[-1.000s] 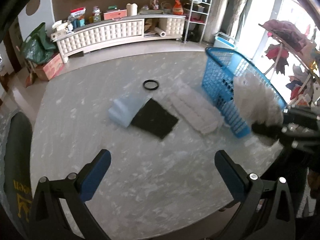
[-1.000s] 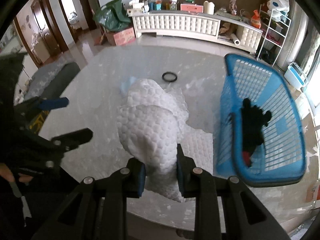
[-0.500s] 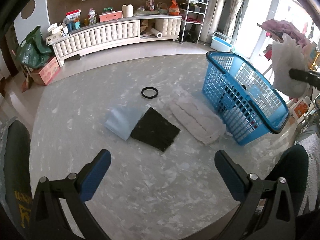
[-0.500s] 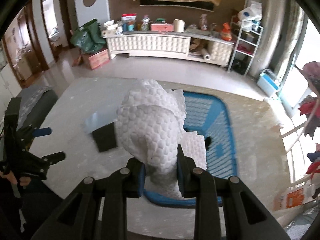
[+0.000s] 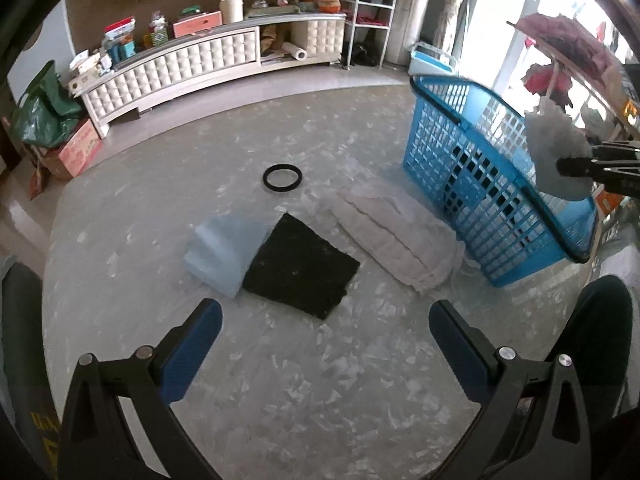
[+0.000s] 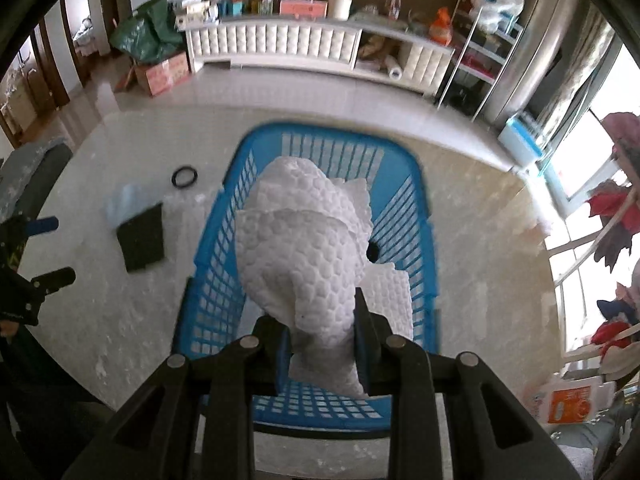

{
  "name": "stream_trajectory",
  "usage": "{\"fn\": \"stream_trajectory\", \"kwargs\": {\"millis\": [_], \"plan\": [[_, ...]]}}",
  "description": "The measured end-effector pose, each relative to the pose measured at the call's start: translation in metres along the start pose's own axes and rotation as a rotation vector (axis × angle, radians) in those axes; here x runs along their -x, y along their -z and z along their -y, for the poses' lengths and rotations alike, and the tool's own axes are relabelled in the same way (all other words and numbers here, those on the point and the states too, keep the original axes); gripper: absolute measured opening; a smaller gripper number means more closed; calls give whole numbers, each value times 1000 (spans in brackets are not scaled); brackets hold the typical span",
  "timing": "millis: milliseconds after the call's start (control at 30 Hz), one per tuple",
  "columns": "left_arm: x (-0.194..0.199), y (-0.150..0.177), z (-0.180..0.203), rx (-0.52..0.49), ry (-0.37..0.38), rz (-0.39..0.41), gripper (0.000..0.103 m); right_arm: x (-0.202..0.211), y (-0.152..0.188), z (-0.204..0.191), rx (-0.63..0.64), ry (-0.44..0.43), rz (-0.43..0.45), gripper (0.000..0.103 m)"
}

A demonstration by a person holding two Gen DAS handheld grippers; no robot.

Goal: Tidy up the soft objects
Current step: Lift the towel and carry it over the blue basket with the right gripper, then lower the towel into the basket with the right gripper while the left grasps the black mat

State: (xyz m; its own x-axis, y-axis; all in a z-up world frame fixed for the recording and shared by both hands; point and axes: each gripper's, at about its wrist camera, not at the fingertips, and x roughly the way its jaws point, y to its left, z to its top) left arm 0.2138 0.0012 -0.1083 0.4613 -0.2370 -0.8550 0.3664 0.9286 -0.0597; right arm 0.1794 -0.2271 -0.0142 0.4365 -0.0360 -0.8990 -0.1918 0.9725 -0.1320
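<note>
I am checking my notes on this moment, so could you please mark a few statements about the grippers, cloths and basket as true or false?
1. The right hand-held gripper is shut on the white textured cloth. True.
2. The white textured cloth lies flat on the table. False: it hangs above the blue basket.
3. The left hand-held gripper is open and holds nothing. True.
4. The black cloth is inside the basket. False: it lies on the table, overlapping the light blue cloth.
5. The black ring sits on the table. True.
</note>
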Motion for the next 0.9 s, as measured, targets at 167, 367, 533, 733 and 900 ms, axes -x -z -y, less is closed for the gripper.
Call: {"fn": "stream_trajectory", "kwargs": {"millis": [167, 367, 533, 733, 900], "plan": [[-22, -4, 5, -61, -5, -29, 103, -32, 5, 0, -16, -27, -91, 25], [-49, -5, 7, -115, 3, -71, 103, -58, 7, 7, -37, -40, -172, 25], [-77, -8, 10, -185, -18, -95, 103, -73, 7, 3, -25, -35, -237, 26], [-107, -5, 11, -287, -55, -143, 99, -83, 8, 4, -36, -41, -279, 27], [-118, -8, 7, -293, -64, -164, 94, -89, 5, 8, -45, -46, -281, 28]]}}
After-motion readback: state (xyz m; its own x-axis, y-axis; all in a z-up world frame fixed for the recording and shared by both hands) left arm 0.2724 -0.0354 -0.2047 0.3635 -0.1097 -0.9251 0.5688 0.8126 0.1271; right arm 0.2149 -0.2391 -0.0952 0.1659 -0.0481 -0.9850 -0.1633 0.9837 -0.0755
